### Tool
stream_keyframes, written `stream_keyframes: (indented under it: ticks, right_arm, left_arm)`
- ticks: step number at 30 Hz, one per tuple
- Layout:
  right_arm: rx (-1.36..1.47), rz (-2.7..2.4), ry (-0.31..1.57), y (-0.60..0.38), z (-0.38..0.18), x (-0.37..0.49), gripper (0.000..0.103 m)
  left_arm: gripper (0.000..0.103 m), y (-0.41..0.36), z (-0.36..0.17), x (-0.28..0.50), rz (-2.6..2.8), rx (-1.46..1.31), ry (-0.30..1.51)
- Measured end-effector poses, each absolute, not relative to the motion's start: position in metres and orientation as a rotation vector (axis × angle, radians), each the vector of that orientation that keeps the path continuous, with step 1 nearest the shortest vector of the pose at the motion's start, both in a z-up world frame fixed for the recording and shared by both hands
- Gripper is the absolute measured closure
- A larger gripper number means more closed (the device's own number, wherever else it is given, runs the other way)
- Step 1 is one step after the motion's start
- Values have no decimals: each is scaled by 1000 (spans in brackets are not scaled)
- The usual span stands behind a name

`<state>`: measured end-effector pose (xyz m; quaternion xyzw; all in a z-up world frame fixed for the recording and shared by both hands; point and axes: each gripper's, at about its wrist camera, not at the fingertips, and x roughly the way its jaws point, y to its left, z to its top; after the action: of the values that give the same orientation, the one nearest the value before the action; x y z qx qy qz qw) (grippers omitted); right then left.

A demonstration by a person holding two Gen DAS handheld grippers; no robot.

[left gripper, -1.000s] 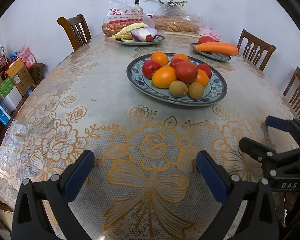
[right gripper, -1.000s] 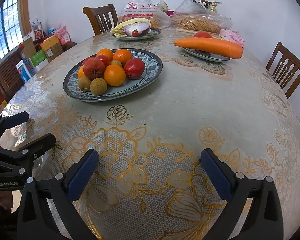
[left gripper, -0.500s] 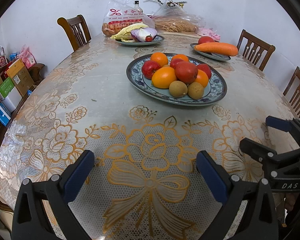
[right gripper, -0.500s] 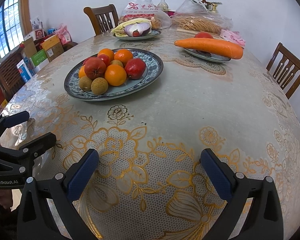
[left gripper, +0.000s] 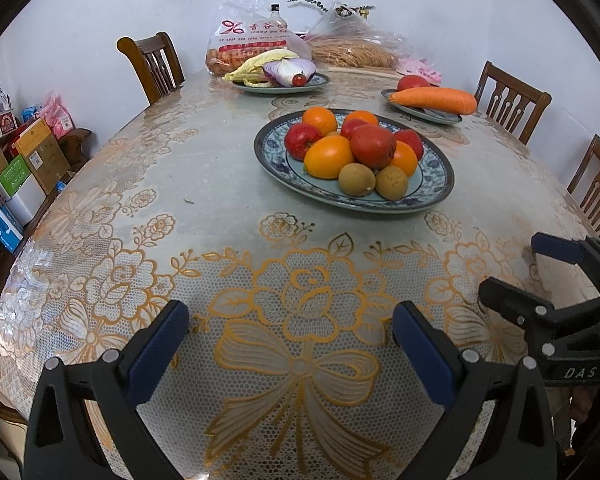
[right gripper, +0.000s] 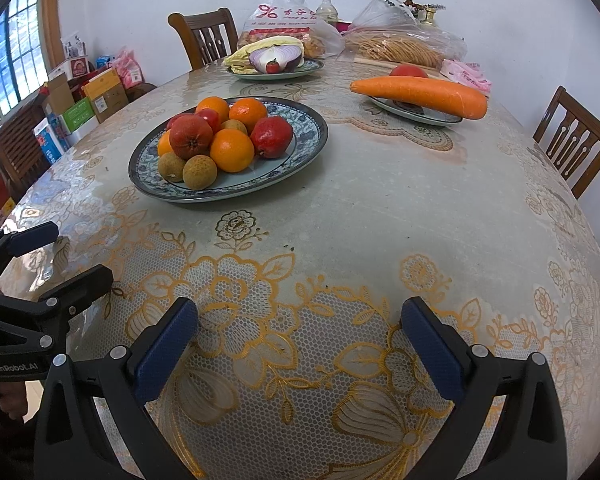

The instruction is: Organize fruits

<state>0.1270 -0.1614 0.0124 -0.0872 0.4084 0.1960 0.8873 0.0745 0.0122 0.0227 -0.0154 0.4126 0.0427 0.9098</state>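
Observation:
A blue-patterned plate (left gripper: pixel 436 184) (right gripper: pixel 304 140) holds a heap of oranges (left gripper: pixel 328 157) (right gripper: pixel 232 150), red apples (left gripper: pixel 373 146) (right gripper: pixel 191 136) and two brown kiwis (left gripper: pixel 357 179) (right gripper: pixel 199 172). It sits mid-table, well beyond both grippers. My left gripper (left gripper: pixel 290 324) hovers open over the lace cloth near the front edge, nothing between its blue pads. My right gripper (right gripper: pixel 300 320) is open too and holds nothing. Each gripper shows at the side of the other's view: the right gripper (left gripper: pixel 540 268), the left gripper (right gripper: pixel 56 252).
A carrot (left gripper: pixel 432 100) (right gripper: pixel 418 96) and a tomato (right gripper: pixel 408 71) lie on a small plate (right gripper: pixel 436 114) at the back right. Another plate (left gripper: pixel 320 80) (right gripper: pixel 312 67) at the back holds cabbage, onion and a cherry tomato. Plastic bags (left gripper: pixel 252 40), wooden chairs (left gripper: pixel 152 64) and boxes (left gripper: pixel 40 152) surround the table.

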Motion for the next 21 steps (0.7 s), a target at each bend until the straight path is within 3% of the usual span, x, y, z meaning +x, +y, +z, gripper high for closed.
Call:
stream_keyframes:
  ticks: [21]
  right_arm:
    - [-190,425,848,-159,12,126,0]
  left_arm:
    - [0,12,23,74,92,-33,848]
